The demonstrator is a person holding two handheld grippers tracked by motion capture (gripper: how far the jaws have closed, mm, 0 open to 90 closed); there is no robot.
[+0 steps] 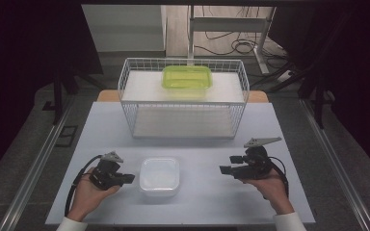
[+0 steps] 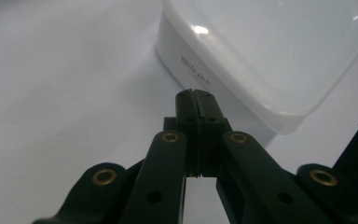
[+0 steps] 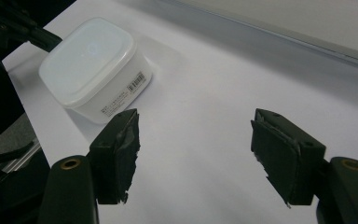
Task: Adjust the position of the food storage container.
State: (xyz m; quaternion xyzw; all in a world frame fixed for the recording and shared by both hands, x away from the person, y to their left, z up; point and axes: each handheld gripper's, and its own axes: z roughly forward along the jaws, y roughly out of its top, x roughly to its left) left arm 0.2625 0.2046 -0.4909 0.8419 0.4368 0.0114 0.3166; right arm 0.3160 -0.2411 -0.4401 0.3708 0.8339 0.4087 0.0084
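Observation:
A white lidded plastic box (image 1: 159, 175) sits on the white table near its front edge; it also shows in the left gripper view (image 2: 270, 56) and the right gripper view (image 3: 93, 70). My left gripper (image 1: 129, 178) is shut with nothing in it, its tips (image 2: 196, 95) pointing at the box's left side, very close; contact is unclear. To the right of the box my right gripper (image 1: 223, 170) stands open and empty (image 3: 196, 140), pointing toward the box from some way off. A green lidded container (image 1: 187, 77) rests on the top shelf of a white wire rack (image 1: 183, 98).
The wire rack stands at the back middle of the white table (image 1: 202, 192), with a lower shelf open toward the front. Bare table lies between the box and the right gripper. Dark curtains flank both sides; cables lie on the floor behind.

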